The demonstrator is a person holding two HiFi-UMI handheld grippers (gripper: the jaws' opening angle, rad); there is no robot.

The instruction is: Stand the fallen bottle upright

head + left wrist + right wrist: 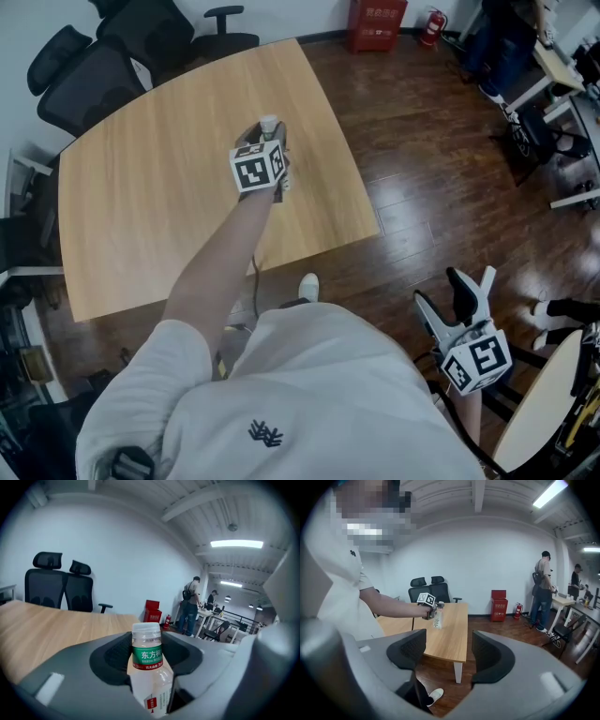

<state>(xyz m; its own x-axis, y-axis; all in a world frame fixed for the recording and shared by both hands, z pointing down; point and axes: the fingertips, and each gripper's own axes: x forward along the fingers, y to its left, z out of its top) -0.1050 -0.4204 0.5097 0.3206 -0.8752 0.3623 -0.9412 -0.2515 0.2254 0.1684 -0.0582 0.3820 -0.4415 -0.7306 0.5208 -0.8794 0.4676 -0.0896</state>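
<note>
The bottle [149, 677] is a small clear plastic one with a white cap and a green band at the neck; I'd judge it light, a bit squashy in the wall and smooth enough to slip, so a hold on the body just under the neck suits it best; that's about where the left gripper [266, 150] has it, jaws clamped on either side with the cap poking up between them; it hangs upright over the middle of the table [159, 187], though I can't tell if its base touches the wood; the left arm is stretched straight out; the right gripper [449, 656] hangs low by the person's side over the floor, jaws apart, empty
</note>
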